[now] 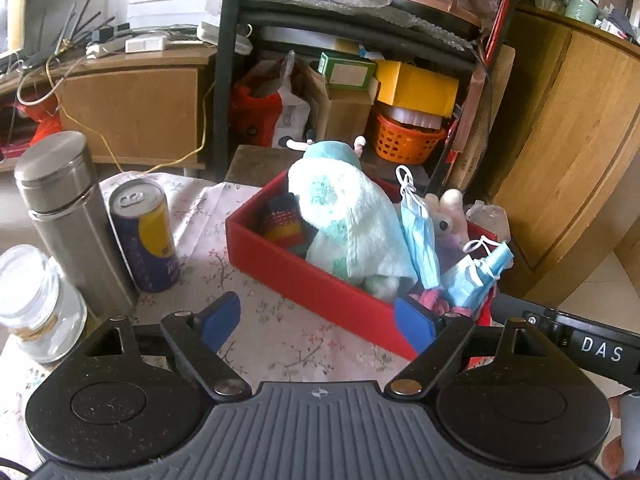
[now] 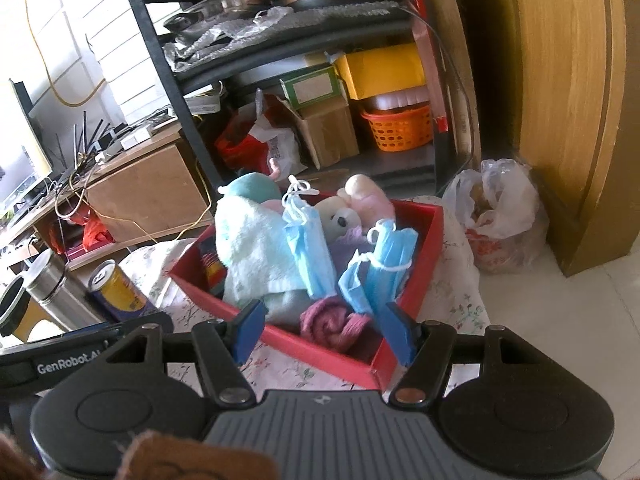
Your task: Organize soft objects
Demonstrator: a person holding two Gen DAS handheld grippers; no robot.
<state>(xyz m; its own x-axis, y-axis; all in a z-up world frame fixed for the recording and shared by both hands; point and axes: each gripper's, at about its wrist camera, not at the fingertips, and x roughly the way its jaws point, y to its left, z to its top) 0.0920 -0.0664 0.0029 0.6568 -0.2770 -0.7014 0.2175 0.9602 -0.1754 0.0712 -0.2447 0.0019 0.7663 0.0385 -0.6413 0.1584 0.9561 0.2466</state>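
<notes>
Your left gripper (image 1: 318, 322) has its 2 blue-padded jaws spread wide with nothing between them; it hovers over the flowered tablecloth (image 1: 280, 344) just in front of the red tray (image 1: 320, 288), its right-side pad overlapping the tray's near corner in view. Your right gripper (image 2: 326, 330) has its jaws parted about halfway, gripping nothing; it hangs at the tray's near edge, and the rolled pink cloth (image 2: 334, 326) lying in the tray shows through the gap between its pads.

The red tray is the landmark, and the soft things are all inside it. A pale mint fluffy towel (image 1: 352, 216) is heaped at the tray's middle, draped over a teal plush toy (image 1: 330, 152) that pokes up at the far rim. Left of the towel lies a dark striped knitted piece (image 1: 282, 220). Right of the towel stand 2 blue face masks: 1 upright (image 1: 418, 236), 1 leaning at the tray's right end (image 1: 478, 278). Behind the masks sits a cream and pink plush animal (image 2: 352, 210).

Left of the tray, on the tablecloth, stand a purple and yellow drinks can (image 1: 146, 236), a steel flask (image 1: 70, 216) and a glass jar (image 1: 38, 304). Beyond the tray rises a black shelf unit (image 1: 224, 80) crowded with boxes and an orange basket (image 1: 408, 140). Right of the tray, on the floor, sits a white plastic bag (image 2: 500, 216).
</notes>
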